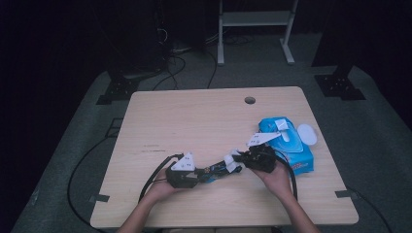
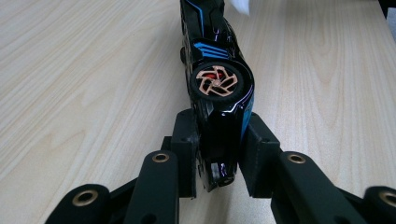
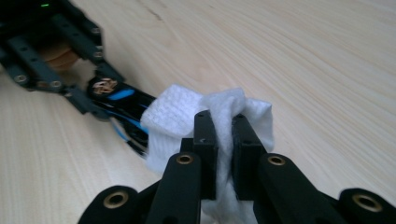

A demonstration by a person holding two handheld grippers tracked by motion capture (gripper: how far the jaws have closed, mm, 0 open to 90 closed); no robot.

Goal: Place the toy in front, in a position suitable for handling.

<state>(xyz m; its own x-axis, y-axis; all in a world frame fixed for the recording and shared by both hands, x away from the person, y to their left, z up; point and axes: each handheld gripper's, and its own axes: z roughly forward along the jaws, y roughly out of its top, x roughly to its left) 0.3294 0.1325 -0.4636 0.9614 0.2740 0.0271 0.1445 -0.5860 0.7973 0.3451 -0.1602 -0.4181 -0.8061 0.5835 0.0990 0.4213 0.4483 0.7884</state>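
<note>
Wiping down the toy car

Our left gripper (image 2: 219,154) clamps the black-and-blue toy car (image 2: 217,88) mid-table; right gripper (image 3: 225,140) pinches a white wet wipe (image 3: 175,116) against it. Next we'd rub along the body.

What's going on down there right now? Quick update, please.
Left gripper shut on the black toy car. Right gripper shut on a white wipe, pressed to the car's other end. Blue wipe pack beside, nothing blocking.
</note>
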